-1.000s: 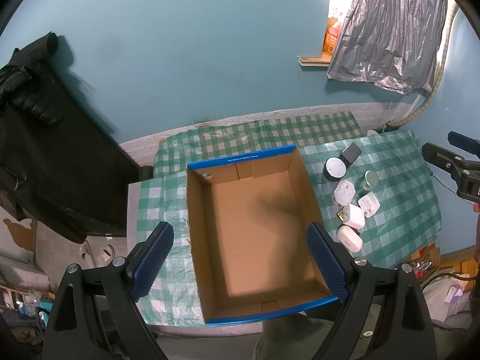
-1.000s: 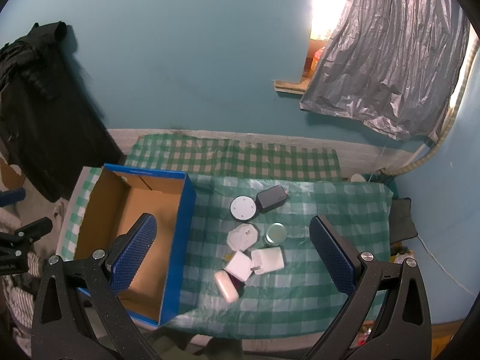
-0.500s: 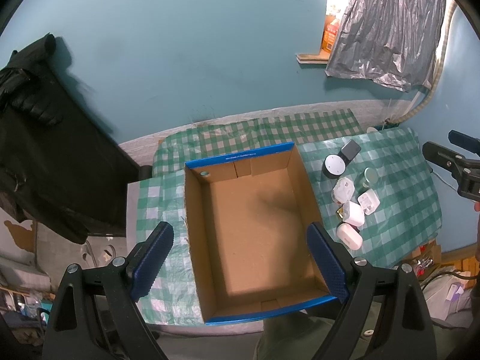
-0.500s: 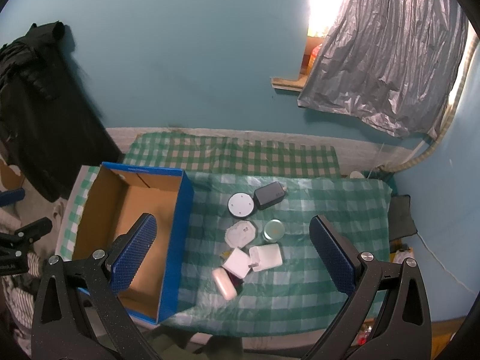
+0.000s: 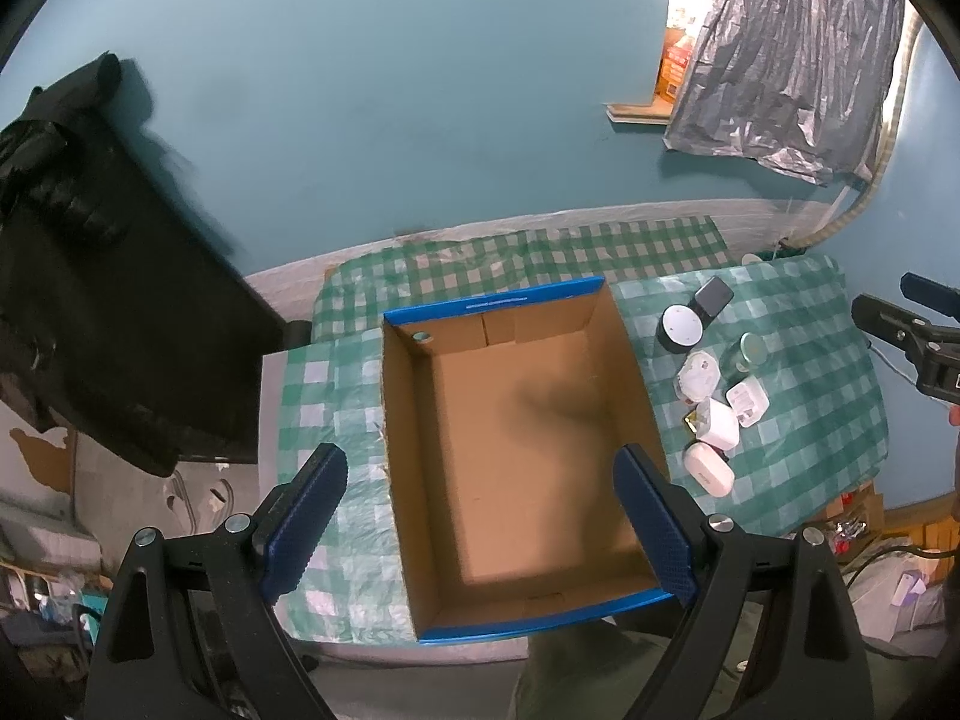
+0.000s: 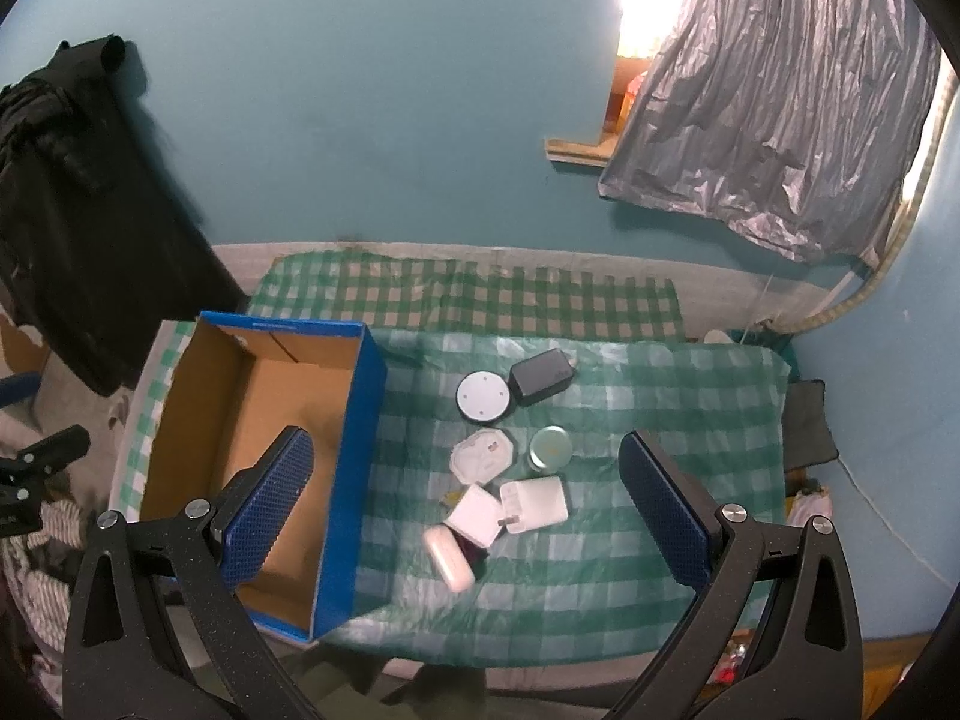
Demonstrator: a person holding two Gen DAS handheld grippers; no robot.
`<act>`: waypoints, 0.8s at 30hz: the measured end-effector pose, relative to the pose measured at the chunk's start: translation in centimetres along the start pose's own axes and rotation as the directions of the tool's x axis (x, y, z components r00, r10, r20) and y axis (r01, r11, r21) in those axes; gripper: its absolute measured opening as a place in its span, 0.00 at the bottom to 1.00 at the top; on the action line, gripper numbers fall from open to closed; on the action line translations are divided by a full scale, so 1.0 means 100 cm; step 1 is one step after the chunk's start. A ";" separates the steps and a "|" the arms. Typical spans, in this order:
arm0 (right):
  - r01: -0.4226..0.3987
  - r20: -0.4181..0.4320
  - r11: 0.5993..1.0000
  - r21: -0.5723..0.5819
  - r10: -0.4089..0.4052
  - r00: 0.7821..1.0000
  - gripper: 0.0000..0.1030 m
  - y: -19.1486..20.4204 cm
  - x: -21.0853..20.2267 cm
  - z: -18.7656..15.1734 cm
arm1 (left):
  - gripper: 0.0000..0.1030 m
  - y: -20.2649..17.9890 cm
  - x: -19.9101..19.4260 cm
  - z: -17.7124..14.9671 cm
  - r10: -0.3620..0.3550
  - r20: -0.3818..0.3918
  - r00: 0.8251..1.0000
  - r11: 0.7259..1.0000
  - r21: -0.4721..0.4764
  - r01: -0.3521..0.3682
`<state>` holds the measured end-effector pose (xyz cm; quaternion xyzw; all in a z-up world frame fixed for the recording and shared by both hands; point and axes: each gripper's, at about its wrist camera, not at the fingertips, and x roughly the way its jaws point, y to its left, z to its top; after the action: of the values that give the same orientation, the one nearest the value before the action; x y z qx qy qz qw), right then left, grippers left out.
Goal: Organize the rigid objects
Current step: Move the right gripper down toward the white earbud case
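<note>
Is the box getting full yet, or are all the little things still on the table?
Nothing is packed yet: the cardboard box looks empty inside. Nothing is in hand either; the left gripper and right gripper both hang open above the table. All the pieces still lie on the checked cloth: the black case, round white puck, green-lidded jar, white chargers and the oval case.

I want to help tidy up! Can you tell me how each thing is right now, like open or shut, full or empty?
Cardboard box: open, empty inside.
Left claw: open, holding nothing.
Right claw: open, holding nothing.
Round white puck: lying flat on the cloth.
Black case: shut, beside the puck.
White chargers: lying together on the cloth.
White oval case: shut.
</note>
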<state>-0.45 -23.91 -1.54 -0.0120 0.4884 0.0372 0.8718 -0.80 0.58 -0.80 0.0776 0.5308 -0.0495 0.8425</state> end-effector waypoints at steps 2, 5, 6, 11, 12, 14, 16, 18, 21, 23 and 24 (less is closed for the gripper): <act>-0.003 -0.011 1.000 0.002 0.003 1.000 0.99 -0.002 0.003 0.001 | 0.89 0.004 0.003 0.001 0.002 -0.009 1.000 1.000 -0.006 -0.002; -0.006 -0.027 1.000 0.004 0.006 1.000 0.99 -0.006 0.010 0.002 | 0.89 0.012 0.012 0.000 -0.007 -0.030 1.000 1.000 -0.028 0.006; -0.003 -0.034 1.000 0.004 0.004 0.999 0.99 -0.007 0.013 0.001 | 0.89 0.016 0.018 -0.001 -0.015 -0.045 0.999 0.999 -0.041 0.013; 0.002 -0.064 1.000 0.008 -0.001 0.998 0.99 -0.017 0.028 0.000 | 0.89 0.029 0.041 -0.006 -0.017 -0.104 0.994 0.997 -0.075 0.009; 0.002 -0.070 1.000 0.010 -0.001 0.998 0.99 -0.020 0.031 -0.001 | 0.89 0.033 0.047 -0.007 -0.008 -0.118 0.993 0.997 -0.075 -0.001; 0.004 -0.090 1.000 0.016 -0.003 0.996 0.99 -0.027 0.039 -0.002 | 0.89 0.039 0.058 -0.010 0.008 -0.137 0.991 0.997 -0.071 -0.018; 0.008 -0.111 1.000 0.020 -0.006 0.994 0.99 -0.034 0.049 -0.004 | 0.89 0.043 0.065 -0.012 0.016 -0.153 0.988 0.997 -0.070 -0.027; 0.013 -0.133 1.000 0.015 -0.011 0.991 0.99 -0.040 0.059 -0.007 | 0.89 0.049 0.075 -0.015 0.030 -0.176 0.984 0.997 -0.070 -0.043; 0.017 -0.167 1.000 0.004 -0.016 0.986 0.99 -0.047 0.076 -0.014 | 0.89 0.057 0.091 -0.021 0.047 -0.216 0.975 0.996 -0.061 -0.062; 0.007 -0.187 1.000 -0.003 -0.007 0.982 0.99 -0.050 0.086 -0.019 | 0.89 0.063 0.104 -0.027 0.040 -0.255 0.966 0.997 -0.060 -0.058; 0.000 -0.195 1.000 -0.006 -0.001 0.981 0.99 -0.052 0.092 -0.022 | 0.89 0.065 0.111 -0.031 0.030 -0.273 0.962 0.997 -0.065 -0.050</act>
<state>2.80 -28.71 -10.59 -0.0182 0.5711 0.0368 0.8198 2.34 7.49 -11.58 0.0645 0.6409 -0.0025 0.7649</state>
